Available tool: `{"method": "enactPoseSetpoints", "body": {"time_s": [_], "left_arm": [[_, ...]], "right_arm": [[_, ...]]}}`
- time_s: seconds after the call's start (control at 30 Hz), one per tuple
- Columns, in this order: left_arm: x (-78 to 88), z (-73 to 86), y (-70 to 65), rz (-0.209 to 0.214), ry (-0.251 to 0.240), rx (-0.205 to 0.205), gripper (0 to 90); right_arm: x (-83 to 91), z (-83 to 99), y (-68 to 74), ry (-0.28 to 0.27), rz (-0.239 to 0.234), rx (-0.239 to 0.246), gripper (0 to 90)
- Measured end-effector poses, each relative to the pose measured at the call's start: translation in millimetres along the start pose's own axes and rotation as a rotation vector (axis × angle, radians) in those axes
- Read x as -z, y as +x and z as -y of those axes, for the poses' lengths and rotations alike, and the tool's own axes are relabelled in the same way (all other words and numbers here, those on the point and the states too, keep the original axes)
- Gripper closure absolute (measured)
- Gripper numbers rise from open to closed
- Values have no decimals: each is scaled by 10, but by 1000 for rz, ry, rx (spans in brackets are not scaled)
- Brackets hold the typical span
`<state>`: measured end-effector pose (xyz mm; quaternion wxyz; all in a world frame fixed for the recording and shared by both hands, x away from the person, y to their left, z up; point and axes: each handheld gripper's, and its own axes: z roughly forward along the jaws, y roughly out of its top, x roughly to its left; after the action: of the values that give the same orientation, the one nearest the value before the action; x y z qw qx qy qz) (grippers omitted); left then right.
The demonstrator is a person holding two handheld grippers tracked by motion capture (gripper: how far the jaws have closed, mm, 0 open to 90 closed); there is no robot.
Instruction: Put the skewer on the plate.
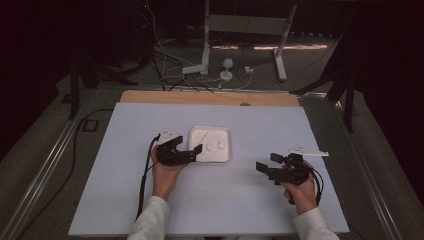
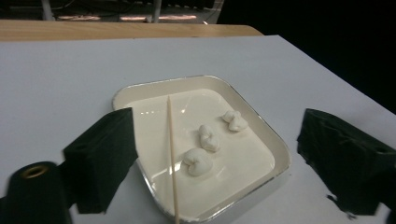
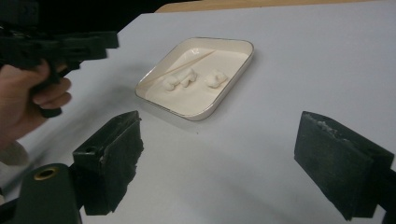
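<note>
A white square tray [image 1: 229, 145] with a metal rim sits mid-table. In it lie three small white doughy lumps [image 2: 198, 161] and a thin wooden skewer [image 2: 171, 154] along its left side. My left gripper [image 1: 187, 146] hovers at the tray's near-left corner, and its jaws are open with nothing held. In the left gripper view the tray [image 2: 280, 154] lies between the open jaws [image 2: 215, 126]. My right gripper [image 1: 266, 162] is open over bare table to the tray's right, empty [image 3: 219, 126]. The right gripper view shows the tray [image 3: 154, 95], the lumps [image 3: 215, 78] and the left gripper [image 3: 88, 44] in a hand.
The pale tabletop [image 1: 250, 210] has a wooden strip [image 1: 210, 97] along its far edge. Beyond it are floor cables [image 1: 170, 70] and a metal stand's legs [image 1: 280, 60]. Dark floor surrounds the table on both sides.
</note>
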<state>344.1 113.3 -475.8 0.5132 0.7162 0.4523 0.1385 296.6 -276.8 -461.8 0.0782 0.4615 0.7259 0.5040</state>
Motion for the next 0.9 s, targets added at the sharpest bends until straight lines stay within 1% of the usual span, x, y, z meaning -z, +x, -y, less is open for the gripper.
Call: {"method": "enactPoseSetpoints", "body": {"time_s": [0.1,0.13,0.2,0.33,0.43,0.47,0.53,0.57,0.63,0.73,0.77,0.83,0.9], "left_arm": [[115,-18,20,1,3,-9,29],[157,-23,25,-2,-5,-6,18],[250,-31,39,7,-19,-3,17],[420,-26,70,6,-44,-9,14],[545,3,98,-2,-54,-25,10],[586,17,111,-8,-57,-32,9],[674,53,150,-42,-64,-50,6],[719,76,179,-54,-68,-52,6],[806,125,240,-63,-75,-42,4],[928,203,290,-85,-89,-53,4],[968,227,301,-91,-97,-57,3],[1058,276,313,-123,-126,-75,2],[1135,318,337,-127,-144,-75,2]], "right_arm": [[15,16,-6,-8,4,3,142],[20,21,-8,-11,7,3,142],[32,30,-8,-14,9,5,142],[55,52,-8,-18,25,17,134],[66,67,-16,-22,34,21,129],[72,73,-16,-23,38,25,129],[82,86,-15,-23,44,32,126],[88,93,-16,-23,46,34,122],[97,105,-22,-28,45,35,111],[108,126,-27,-32,52,39,89],[110,134,-31,-33,55,43,81],[112,149,-36,-31,62,41,57],[119,164,-39,-33,60,38,31]]}}
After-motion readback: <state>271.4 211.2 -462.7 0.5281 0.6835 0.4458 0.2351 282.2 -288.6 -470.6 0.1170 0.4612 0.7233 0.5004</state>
